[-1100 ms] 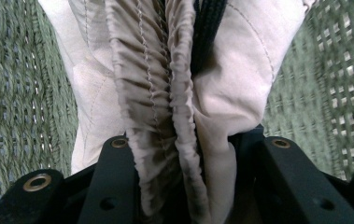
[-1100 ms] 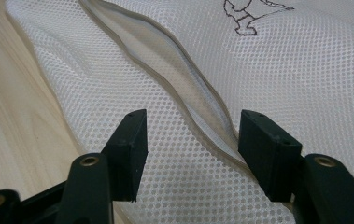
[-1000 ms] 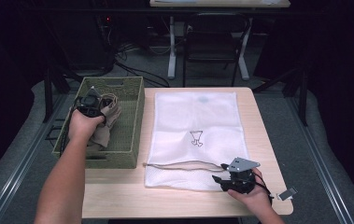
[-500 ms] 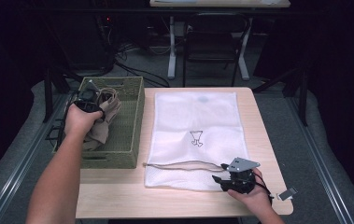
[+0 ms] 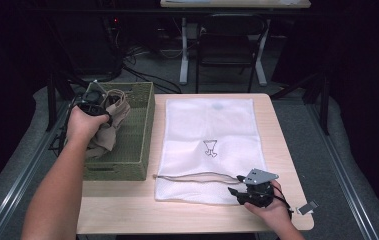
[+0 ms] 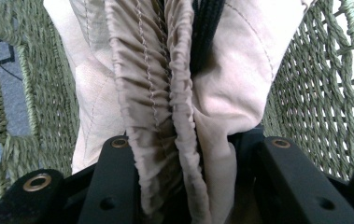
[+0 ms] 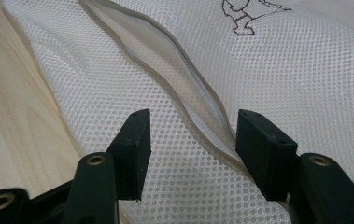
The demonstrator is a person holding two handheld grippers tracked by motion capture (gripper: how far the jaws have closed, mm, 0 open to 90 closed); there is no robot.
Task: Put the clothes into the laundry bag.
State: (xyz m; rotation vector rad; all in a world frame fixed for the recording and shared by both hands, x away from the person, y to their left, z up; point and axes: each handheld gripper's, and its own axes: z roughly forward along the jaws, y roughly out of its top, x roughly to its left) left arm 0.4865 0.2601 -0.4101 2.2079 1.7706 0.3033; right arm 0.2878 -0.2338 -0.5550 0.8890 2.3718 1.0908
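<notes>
A beige garment point(image 5: 113, 119) hangs bunched over the green woven basket point(image 5: 133, 150) at the table's left. My left gripper point(image 5: 93, 103) is shut on it. In the left gripper view the gathered cloth point(image 6: 165, 93) is pinched in my left gripper point(image 6: 195, 144), with basket wall point(image 6: 315, 107) behind. A white mesh laundry bag point(image 5: 212, 125) lies flat mid-table. My right gripper point(image 5: 238, 192) sits at its near right corner. Its jaws point(image 7: 193, 130) have just been closing a little and stand open, astride the bag's zipper slit point(image 7: 165, 56) without pressing it.
The wooden table point(image 5: 127, 212) has bare strips along its front and right edges. A small white tag point(image 5: 308, 207) lies by the right hand. Beyond the table stand a dark chair point(image 5: 227, 45), desk legs and floor cables.
My left hand has risen a little, lifting the beige garment higher out of the basket. The right hand has stayed at the bag's corner.
</notes>
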